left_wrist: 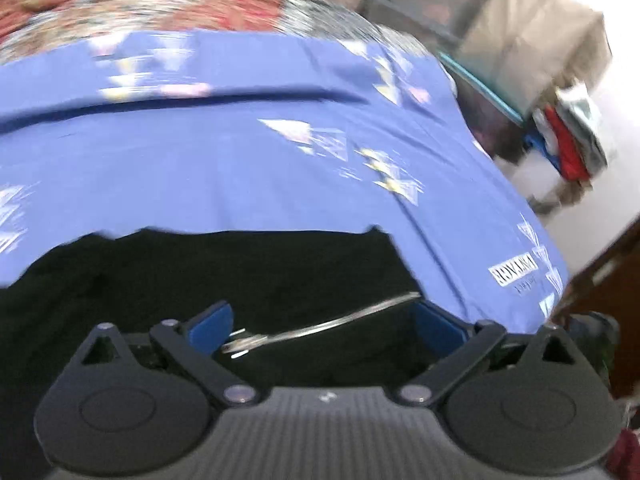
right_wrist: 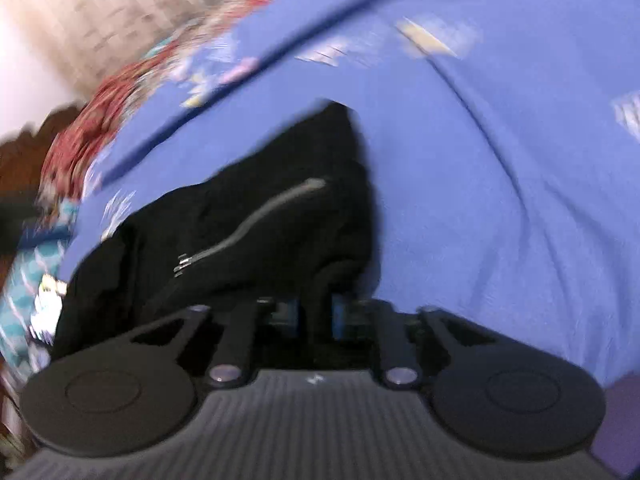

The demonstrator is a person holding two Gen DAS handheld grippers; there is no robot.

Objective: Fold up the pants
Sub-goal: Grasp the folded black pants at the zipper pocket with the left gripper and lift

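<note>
**Black pants on blue sheet: right pinching, left spread**

Black pants (left_wrist: 224, 276) lying on blue bed sheet (left_wrist: 224, 160), bunched, close under both cameras. Silver zipper (left_wrist: 320, 322) running across the fabric between the left fingers; same zipper (right_wrist: 248, 224) seen diagonal in right view, pull at lower left end.

Left gripper (left_wrist: 324, 320): spread wide, blue pads (left_wrist: 212, 326) well apart, hovering at the pants, no fabric clamped that can be seen.

Right gripper (right_wrist: 316, 316): nearly pressed together, pinching a fold of pants (right_wrist: 256, 216) between blue pads (right_wrist: 340, 316). Fabric rising from the pinch into a peak against the sheet.

Writing: white label print (left_wrist: 512, 274) on sheet near right edge, upside down and motion-blurred, not readable for certain. White/yellow triangle motifs (left_wrist: 304, 136) scattered on the sheet.

Red floral bedding (left_wrist: 160, 8) beyond the sheet. Pile of clothes (left_wrist: 568, 140) off to the right, beside the bed. Brown wooden furniture (right_wrist: 24, 152) at left edge of right view. Both views heavily blurred.
</note>
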